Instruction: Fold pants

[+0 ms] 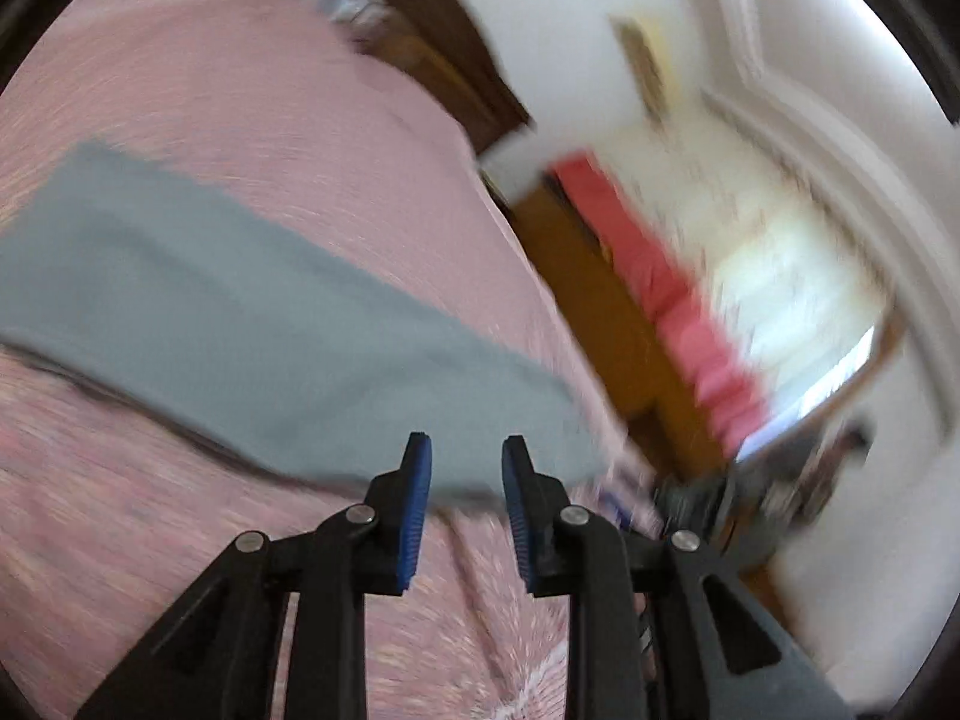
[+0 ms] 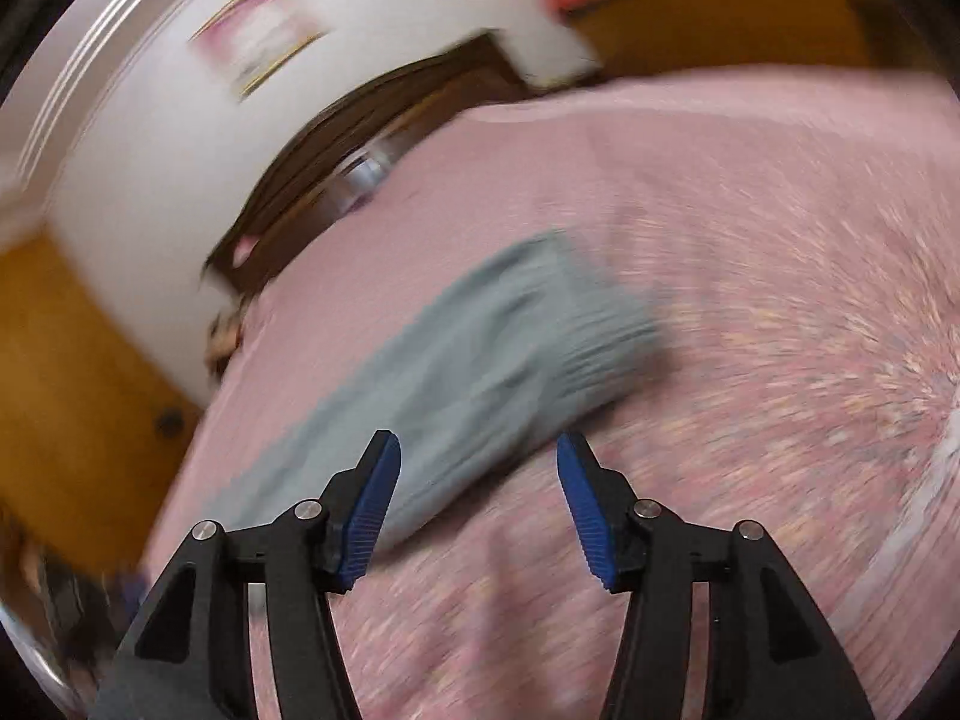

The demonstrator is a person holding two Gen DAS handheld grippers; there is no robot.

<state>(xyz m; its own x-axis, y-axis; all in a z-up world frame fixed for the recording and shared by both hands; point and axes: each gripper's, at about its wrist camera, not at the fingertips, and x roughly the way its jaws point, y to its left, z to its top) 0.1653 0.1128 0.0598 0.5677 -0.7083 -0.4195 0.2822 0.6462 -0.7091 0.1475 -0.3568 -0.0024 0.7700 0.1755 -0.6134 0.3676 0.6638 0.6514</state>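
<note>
Grey pants lie flat as a long folded strip on a pink patterned bedspread. In the left wrist view one narrow end of the strip sits just beyond my left gripper, which is open with nothing between its blue pads. In the right wrist view the pants run from the lower left up to the gathered waistband end. My right gripper is open above the near edge of the strip, with nothing held. Both views are motion-blurred.
A dark wooden headboard and white wall with framed pictures stand behind the bed. An orange floor lies beyond the bed's edge. A red item sits near a bright doorway.
</note>
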